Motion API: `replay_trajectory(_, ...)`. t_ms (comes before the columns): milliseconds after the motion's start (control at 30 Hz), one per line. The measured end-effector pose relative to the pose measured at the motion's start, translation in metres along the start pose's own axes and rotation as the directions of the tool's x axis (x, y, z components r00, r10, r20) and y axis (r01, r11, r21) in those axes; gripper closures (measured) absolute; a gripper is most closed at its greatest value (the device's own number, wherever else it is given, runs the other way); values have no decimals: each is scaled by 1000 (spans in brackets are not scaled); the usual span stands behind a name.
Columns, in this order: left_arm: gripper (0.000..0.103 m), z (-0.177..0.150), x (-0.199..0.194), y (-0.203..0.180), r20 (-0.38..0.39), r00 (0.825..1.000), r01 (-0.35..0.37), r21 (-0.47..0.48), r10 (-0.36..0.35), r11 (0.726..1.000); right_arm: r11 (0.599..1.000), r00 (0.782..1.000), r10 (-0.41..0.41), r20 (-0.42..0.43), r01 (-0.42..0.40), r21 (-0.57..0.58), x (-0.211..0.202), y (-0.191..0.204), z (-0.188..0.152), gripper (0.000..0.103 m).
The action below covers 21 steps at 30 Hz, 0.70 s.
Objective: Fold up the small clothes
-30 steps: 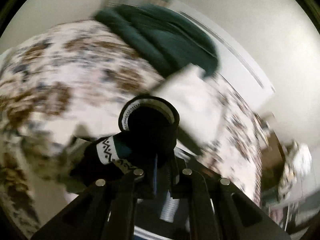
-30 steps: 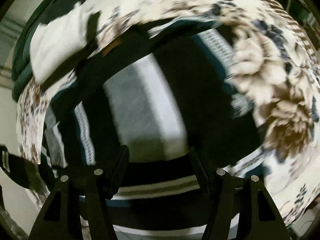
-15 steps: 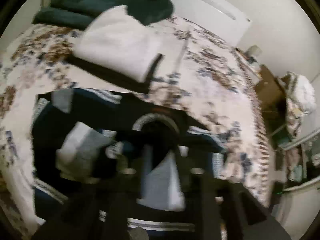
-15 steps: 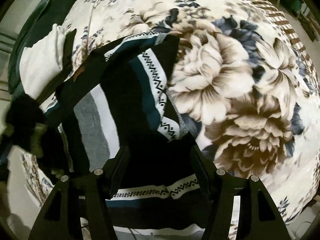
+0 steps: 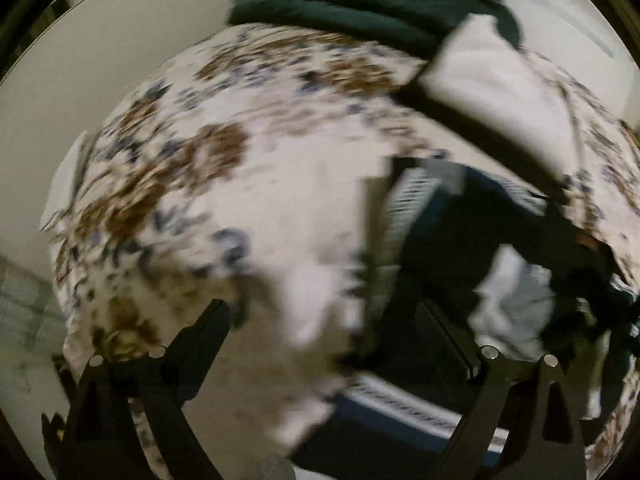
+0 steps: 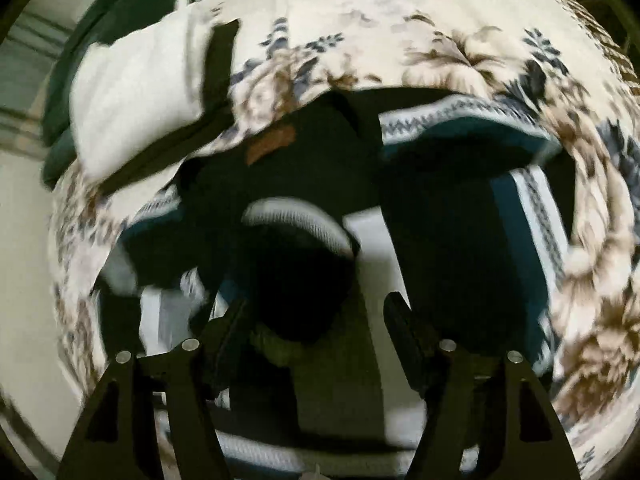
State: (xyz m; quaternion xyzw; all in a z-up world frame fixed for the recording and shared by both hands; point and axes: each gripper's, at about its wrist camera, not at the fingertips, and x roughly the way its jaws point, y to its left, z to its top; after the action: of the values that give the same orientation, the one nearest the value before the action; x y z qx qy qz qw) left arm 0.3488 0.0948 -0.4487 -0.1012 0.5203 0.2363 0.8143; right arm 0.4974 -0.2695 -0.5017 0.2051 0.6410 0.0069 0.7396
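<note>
A dark sweater [image 6: 460,240] with teal and white zigzag bands lies on the floral bedspread [image 6: 460,52]. One sleeve, ending in a white-ribbed cuff [image 6: 300,220], lies folded over its body. My right gripper [image 6: 318,320] hovers just above that sleeve. Its jaws are opening slightly and the dark sleeve shows between them, but the pads do not press on it. In the left wrist view the sweater [image 5: 460,240] is at the right. My left gripper [image 5: 324,320] is over its left edge and the bare bedspread [image 5: 240,200]. Its jaws are opening wide with nothing between them.
A folded white garment [image 5: 500,92] with a dark edge lies beyond the sweater, and a dark green folded one [image 5: 380,0] lies behind it by the wall. Both show at the upper left in the right wrist view, the white garment [image 6: 136,96] nearer. Both views are motion-blurred.
My left gripper held the sleeve cuff a second ago, carried it over the sweater, let it go and swung left with jaws spreading. The right gripper shifted across the sweater; the sleeve now lies under it.
</note>
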Motion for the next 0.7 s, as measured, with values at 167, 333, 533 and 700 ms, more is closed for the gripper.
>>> replay_trajectory(167,9,-8,9,29,-36,999,-32,-65,30,997,994,995,-60,-80,52,-94,37,20,20,84)
replay_trajectory(333,9,-7,14,27,-46,999,6,-71,-9,997,998,999,-27,17,28,-64,-20,9,1,95)
replay_trajectory(533,9,6,16,3,-29,997,65,-32,-66,997,994,989,-65,131,53,94,-92,-57,-16,95)
replay_trajectory(700,9,17,30,-28,-49,994,94,17,-93,995,973,988,-150,-29,153,175,-70,-119,-23,81)
